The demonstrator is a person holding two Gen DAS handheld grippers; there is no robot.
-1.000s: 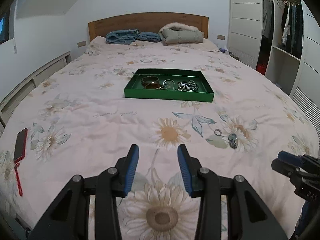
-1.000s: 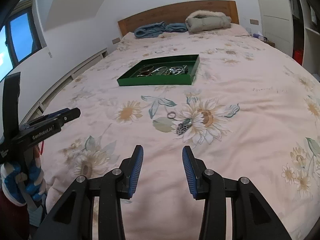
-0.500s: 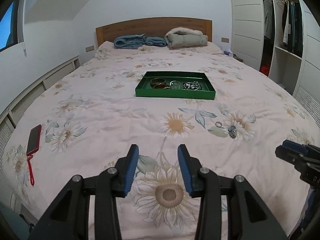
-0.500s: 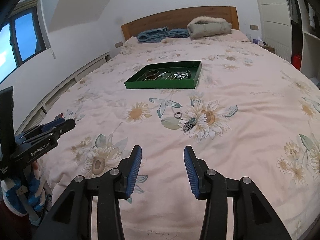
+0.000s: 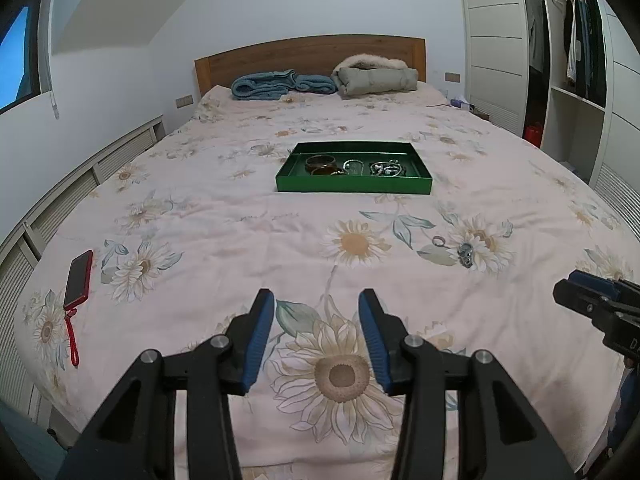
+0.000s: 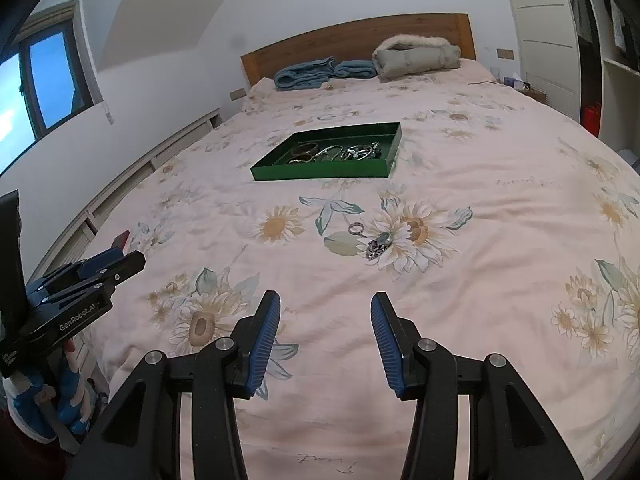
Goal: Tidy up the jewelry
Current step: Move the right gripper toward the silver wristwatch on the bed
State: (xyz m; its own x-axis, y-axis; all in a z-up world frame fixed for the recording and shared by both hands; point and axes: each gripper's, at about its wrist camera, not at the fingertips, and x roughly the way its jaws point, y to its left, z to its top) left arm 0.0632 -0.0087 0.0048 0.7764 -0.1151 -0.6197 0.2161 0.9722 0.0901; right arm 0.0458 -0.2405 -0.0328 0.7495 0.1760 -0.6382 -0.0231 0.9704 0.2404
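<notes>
A green tray [image 5: 353,189] sits mid-bed and holds bangles, a chain and other jewelry; it also shows in the right wrist view [image 6: 324,172]. A silver ring [image 5: 439,241] and a dark metal ornament [image 5: 465,251] lie loose on the flowered bedspread nearer me; the right wrist view shows the ring [image 6: 355,228] and the ornament [image 6: 379,245] too. My left gripper [image 5: 316,334] is open and empty above the bed's near end. My right gripper [image 6: 324,330] is open and empty, well short of the loose pieces.
A red phone with a red strap [image 5: 78,274] lies at the bed's left edge. Folded blue blankets [image 5: 282,84] and a rolled grey coat [image 5: 376,77] lie by the wooden headboard. An open wardrobe [image 5: 568,64] stands on the right. Slatted cabinets line the left wall.
Both grippers have pulled back and risen, so the tray and loose jewelry look farther away. Both stay open and empty.
</notes>
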